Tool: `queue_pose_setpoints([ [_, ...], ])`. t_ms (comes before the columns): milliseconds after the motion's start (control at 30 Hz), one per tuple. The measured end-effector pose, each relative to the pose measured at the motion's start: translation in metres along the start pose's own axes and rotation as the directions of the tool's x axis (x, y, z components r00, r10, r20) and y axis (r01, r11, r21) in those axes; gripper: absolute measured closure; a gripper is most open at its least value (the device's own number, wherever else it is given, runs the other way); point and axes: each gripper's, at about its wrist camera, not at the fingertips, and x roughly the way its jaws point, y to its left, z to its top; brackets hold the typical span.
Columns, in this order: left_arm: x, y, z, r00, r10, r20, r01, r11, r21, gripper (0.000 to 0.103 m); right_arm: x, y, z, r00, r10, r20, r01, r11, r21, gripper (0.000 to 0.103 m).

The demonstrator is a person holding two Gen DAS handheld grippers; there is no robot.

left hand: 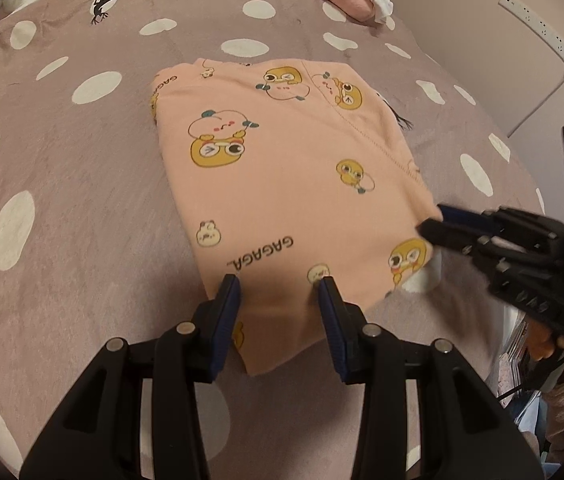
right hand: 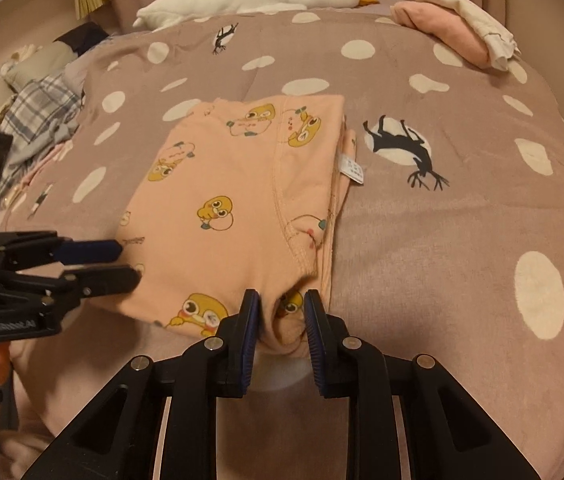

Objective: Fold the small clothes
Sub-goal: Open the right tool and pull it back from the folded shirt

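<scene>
My left gripper hangs over the near edge of the peach garment, its jaws partly apart with the cloth's near hem lying between and under them (I cannot tell whether the pads actually press on it). The garment, printed with yellow cartoon faces, lies folded into a rough rectangle in the middle of the mauve blanket with white spots. Moving right, a white label sticks out at the garment's right edge, just beside a black deer print on the blanket. My right gripper sits at the near right corner of the garment; its jaws are closing, with a bunched fold of the peach cloth between them. Far back lie a white goose toy and, to its right, a folded pink cloth under a white one.
</scene>
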Motion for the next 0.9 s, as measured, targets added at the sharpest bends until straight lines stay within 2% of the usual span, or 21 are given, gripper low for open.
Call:
queue_pose_setpoints([
  [200, -0.001, 0.005, -0.006, 1.000, 0.008, -0.023, -0.009, 1.000, -0.020, 0.062, -0.023, 0.004, 0.009, 0.993, 0.040, 0.107, -0.040, 0.999, 0.000, 0.078],
  [233, -0.001, 0.007, -0.006, 0.999, 0.015, -0.028, -0.016, 1.000, -0.027, 0.060, -0.025, 0.006, 0.012, 0.992, 0.043, 0.122, -0.044, 0.999, 0.001, 0.078],
  [333, 0.001, 0.016, -0.010, 0.999, 0.006, -0.053, -0.010, 0.997, -0.071, 0.059, -0.021, 0.011, 0.018, 0.989, 0.059, 0.134, -0.059, 0.998, -0.001, 0.078],
  [467, -0.007, 0.022, -0.013, 0.999, -0.007, -0.039, 0.002, 0.993, -0.117, 0.059, -0.005, 0.018, 0.015, 0.993, 0.058, 0.099, -0.058, 0.998, -0.009, 0.078],
  [633, -0.016, 0.022, -0.009, 1.000, -0.017, -0.016, 0.014, 0.992, -0.123, 0.059, 0.015, 0.021, -0.002, 0.999, 0.047, 0.014, -0.047, 0.999, 0.001, 0.078],
  [900, -0.018, 0.016, -0.005, 1.000, -0.025, -0.007, 0.024, 0.994, -0.111, 0.059, 0.003, 0.021, -0.021, 0.995, 0.102, -0.022, -0.102, 0.995, -0.008, 0.078],
])
